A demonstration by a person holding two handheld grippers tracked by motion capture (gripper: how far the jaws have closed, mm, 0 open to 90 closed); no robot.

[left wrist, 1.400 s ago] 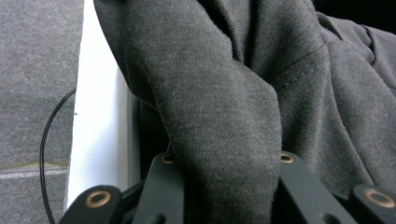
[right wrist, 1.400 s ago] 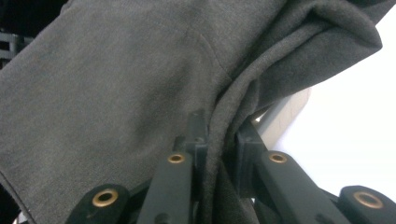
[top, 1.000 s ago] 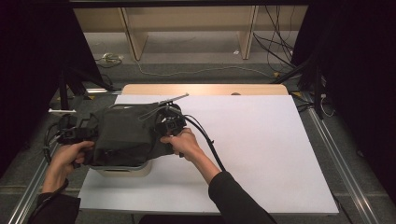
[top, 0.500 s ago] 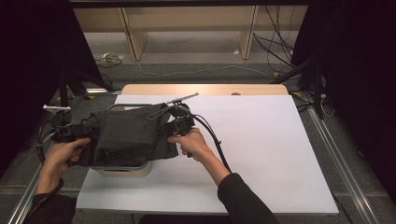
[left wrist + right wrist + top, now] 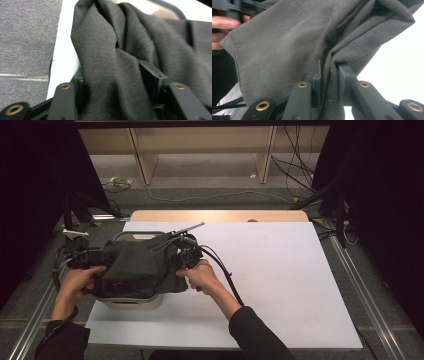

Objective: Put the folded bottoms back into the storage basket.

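Note:
A dark grey cloth (image 5: 137, 265) hangs spread between my two grippers over a pale basket (image 5: 131, 303) at the left of the white sheet. My left gripper (image 5: 92, 256) is shut on the cloth's left edge; in the left gripper view the cloth (image 5: 110, 45) bunches between the jaws of that gripper (image 5: 113, 77). My right gripper (image 5: 182, 255) is shut on the cloth's right edge; in the right gripper view a fold of cloth (image 5: 287, 37) runs down between the jaws of that gripper (image 5: 329, 71). The cloth hides most of the basket.
The basket's grey handle (image 5: 131, 234) shows behind the cloth. A white sheet (image 5: 280, 280) covers the table, with a wooden strip (image 5: 215, 215) at its far edge. Metal rails (image 5: 357, 280) run along both sides. Cables (image 5: 230, 280) trail from the right gripper.
Both grippers stayed shut on the cloth. They raised and stretched it wider, then drew slightly back in; the cloth now sits a little nearer, and the basket's far handle shows.

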